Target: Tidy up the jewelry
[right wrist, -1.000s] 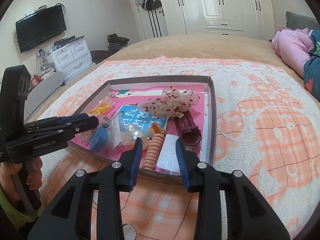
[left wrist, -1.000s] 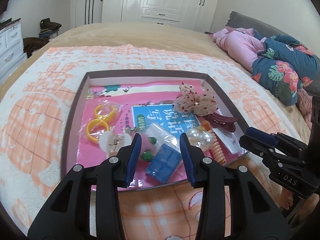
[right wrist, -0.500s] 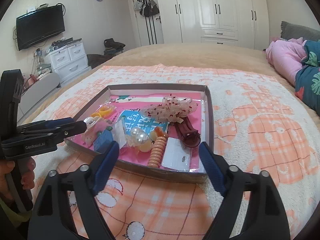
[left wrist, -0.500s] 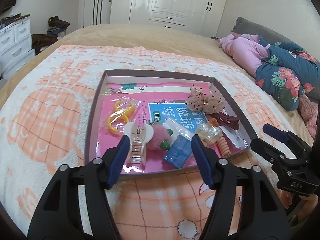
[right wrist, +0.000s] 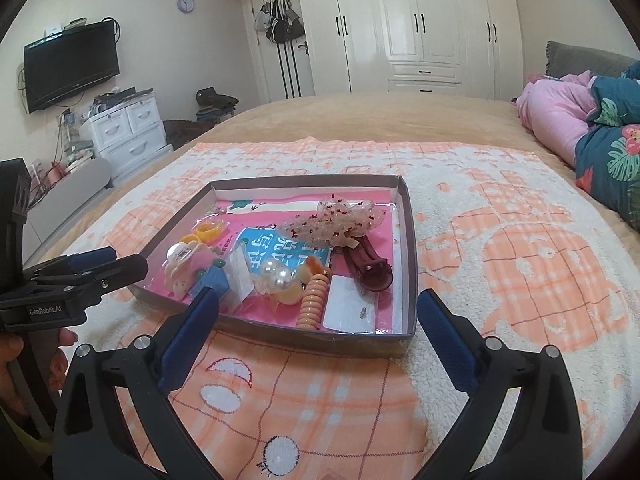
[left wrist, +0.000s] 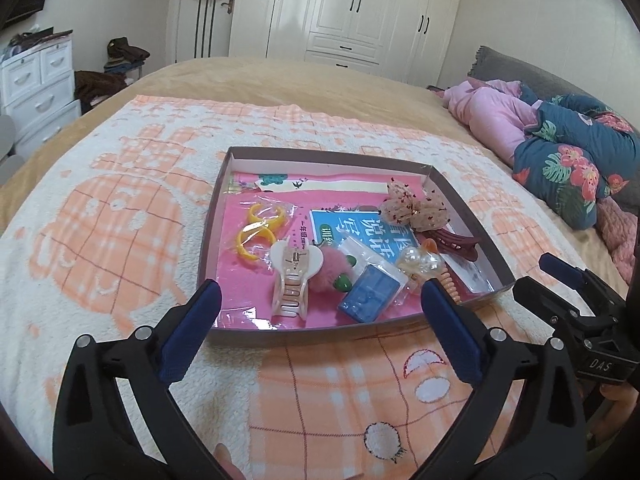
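Observation:
A shallow brown box (left wrist: 300, 336) lies on the blanket. In it are yellow rings (left wrist: 258, 232), a cream claw clip (left wrist: 294, 276), a pink pom-pom (left wrist: 330, 270), a blue case (left wrist: 370, 292), a pearl piece (left wrist: 420, 262), a lace bow (left wrist: 414, 208) and a dark red clip (left wrist: 456, 242). My left gripper (left wrist: 320, 294) hovers over the box's near edge, its jaws opening with nothing between them. My right gripper (right wrist: 318, 299) hangs before the box (right wrist: 412, 240), near an orange coil tie (right wrist: 314, 300) and a small clear bag (right wrist: 350, 308). Its jaws are opening too, with nothing held.
The box sits on a peach-and-white fleece blanket (left wrist: 120, 220) over a bed. Pink and floral bedding (left wrist: 560, 152) is piled at the right. White wardrobes (right wrist: 420, 28), a drawer unit (right wrist: 128, 128) and a wall television (right wrist: 72, 64) stand beyond the bed.
Both grippers' jaws have spread from nearly closed to wide apart. The left gripper has drawn back a little from the box, so more blanket shows in front.

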`<state>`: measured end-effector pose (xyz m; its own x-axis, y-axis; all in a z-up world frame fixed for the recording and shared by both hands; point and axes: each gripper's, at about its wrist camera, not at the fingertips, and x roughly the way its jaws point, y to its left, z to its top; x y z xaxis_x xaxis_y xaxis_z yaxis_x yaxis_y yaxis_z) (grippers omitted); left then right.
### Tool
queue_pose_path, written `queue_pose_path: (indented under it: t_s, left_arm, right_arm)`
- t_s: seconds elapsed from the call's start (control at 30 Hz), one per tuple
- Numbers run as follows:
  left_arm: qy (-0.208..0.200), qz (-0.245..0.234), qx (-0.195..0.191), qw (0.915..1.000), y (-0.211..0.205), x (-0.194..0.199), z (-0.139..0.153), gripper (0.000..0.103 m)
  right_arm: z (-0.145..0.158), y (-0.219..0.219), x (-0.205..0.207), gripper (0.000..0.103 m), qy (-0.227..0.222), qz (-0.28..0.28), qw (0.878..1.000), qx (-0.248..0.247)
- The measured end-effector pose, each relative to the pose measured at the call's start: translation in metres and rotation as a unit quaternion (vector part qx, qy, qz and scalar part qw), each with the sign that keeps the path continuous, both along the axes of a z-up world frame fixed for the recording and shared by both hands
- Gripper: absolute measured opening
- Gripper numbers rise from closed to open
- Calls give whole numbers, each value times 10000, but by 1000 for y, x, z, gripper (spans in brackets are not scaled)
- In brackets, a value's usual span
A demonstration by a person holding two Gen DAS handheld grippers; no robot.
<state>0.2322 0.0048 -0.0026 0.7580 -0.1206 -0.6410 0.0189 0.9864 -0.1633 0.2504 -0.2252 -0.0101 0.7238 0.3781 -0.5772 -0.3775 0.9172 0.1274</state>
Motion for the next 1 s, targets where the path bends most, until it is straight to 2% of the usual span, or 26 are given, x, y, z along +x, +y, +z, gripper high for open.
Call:
queue_pose_path:
  t_s: [0.57,1.0]
  left_arm:
    - [-213,56,28,9998,3,-27,2,92]
    - [-459,92,36,9989,11,-50,7,92]
  right_arm:
    - [10,7,-24,96,-274,-48,9996,-80]
    - [13,4,-46,97,-397,-142,9991,50]
